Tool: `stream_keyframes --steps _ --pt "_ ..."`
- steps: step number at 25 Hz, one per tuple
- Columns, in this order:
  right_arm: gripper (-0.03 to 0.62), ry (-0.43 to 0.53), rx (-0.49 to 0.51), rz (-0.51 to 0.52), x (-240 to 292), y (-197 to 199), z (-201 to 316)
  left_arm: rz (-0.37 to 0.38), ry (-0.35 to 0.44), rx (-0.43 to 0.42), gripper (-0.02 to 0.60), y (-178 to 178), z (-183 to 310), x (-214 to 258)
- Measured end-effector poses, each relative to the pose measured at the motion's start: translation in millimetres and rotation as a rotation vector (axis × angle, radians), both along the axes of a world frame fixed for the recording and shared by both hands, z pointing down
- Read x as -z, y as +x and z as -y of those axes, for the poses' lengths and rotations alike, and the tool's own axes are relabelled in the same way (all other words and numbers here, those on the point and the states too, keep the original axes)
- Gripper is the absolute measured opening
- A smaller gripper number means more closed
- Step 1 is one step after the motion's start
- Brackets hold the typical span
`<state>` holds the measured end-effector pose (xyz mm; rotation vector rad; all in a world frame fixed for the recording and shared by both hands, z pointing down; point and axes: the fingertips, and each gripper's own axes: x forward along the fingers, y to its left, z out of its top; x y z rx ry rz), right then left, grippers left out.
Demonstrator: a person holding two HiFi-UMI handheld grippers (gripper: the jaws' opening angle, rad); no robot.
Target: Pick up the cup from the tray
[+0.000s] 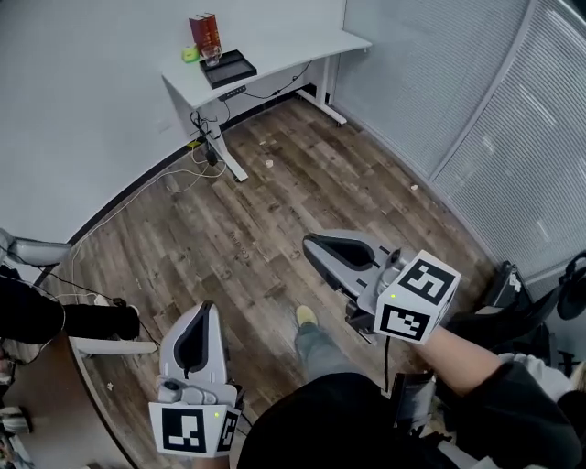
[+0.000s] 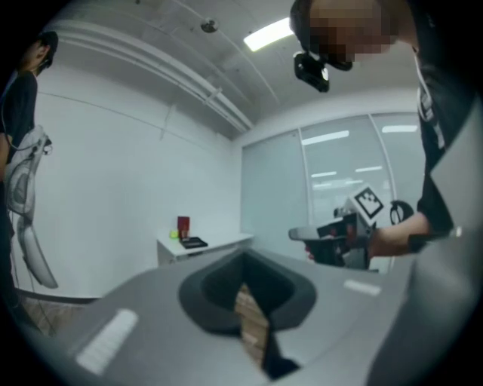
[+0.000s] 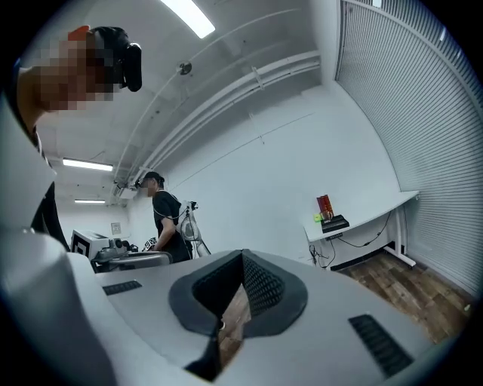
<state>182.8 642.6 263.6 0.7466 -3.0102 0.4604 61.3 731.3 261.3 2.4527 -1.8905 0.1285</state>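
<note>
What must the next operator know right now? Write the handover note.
Left gripper: jaws together, empty, held low near the body.
Right gripper: jaws together, empty, held out over the wood floor.
Cup: appears to stand at the far end of the black tray on the white desk across the room, by a red box.
Done: nothing; cup untouched.
Left: walk to the desk, open a gripper, close on the cup, lift it off the tray.
</note>
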Motion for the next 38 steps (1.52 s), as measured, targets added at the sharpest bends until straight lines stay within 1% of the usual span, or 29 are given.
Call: stream_keyframes --steps 5,10,19,23,27,38 --pt "0.005 -0.025 -0.008 -0.015 -7.9 6.8 67.2 0.004 -0.032 -0.01 0.002 8.6 67.9 -1.7" --pt "0.005 -0.025 -0.001 -0.05 -9.3 2.7 131.1 0.008 -0.053 0.003 0.002 4.3 134.6 2.9" --pt "0.005 -0.035 0.022 -0.056 -14.4 7.7 217.6 0.024 -0.067 0.043 0.002 -3.3 217.9 2.8" --pt "0.005 -0.045 0.036 -0.064 -19.7 4.4 240.4 0.024 -0.064 0.056 0.002 -3.6 239.5 1.1" --pt "0.005 -0.034 0.046 -0.07 -17.1 3.4 254.7 0.029 -0.06 0.058 0.002 -1.4 252.6 1.9" --pt "0.005 0.0 0.042 -0.05 -3.9 4.8 271.8 0.042 -0.02 0.069 0.002 -4.1 263.2 16.5"
